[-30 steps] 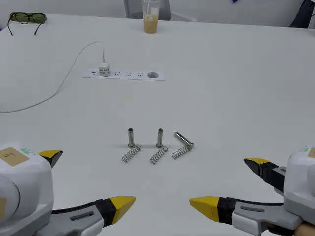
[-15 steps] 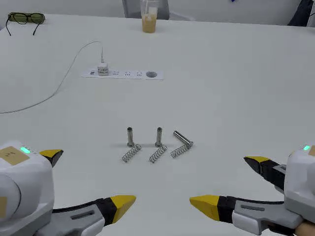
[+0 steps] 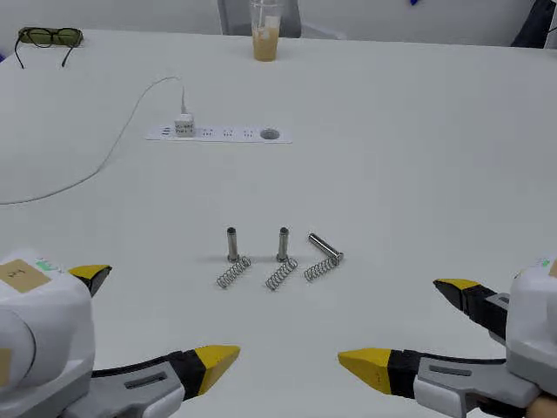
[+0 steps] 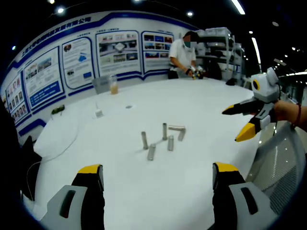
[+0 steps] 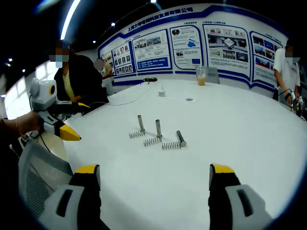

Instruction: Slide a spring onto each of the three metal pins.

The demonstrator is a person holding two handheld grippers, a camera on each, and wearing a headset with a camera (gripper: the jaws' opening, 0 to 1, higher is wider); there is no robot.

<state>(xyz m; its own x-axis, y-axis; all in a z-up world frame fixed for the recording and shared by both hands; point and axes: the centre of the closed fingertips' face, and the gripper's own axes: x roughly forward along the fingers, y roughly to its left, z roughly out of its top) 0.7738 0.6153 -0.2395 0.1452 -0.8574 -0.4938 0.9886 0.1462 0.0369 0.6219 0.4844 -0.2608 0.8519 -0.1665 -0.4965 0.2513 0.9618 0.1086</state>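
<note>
Two metal pins stand upright on the white table: a left pin (image 3: 231, 244) and a middle pin (image 3: 283, 244). A third pin (image 3: 325, 248) lies on its side to their right. Three springs lie flat just in front of them: left spring (image 3: 232, 272), middle spring (image 3: 281, 274), right spring (image 3: 320, 269). My left gripper (image 3: 152, 318) is open at the near left edge, well short of the parts. My right gripper (image 3: 409, 326) is open at the near right. The pins (image 4: 164, 132) and springs (image 5: 152, 141) also sit ahead of both open grippers (image 4: 156, 175) (image 5: 151, 177).
A white power strip (image 3: 218, 133) with a plugged charger and cable lies farther back. A cup of orange drink (image 3: 266, 30) and a pair of glasses (image 3: 48, 37) stand at the far edge. People stand beyond the table (image 5: 76, 76) (image 4: 184, 55).
</note>
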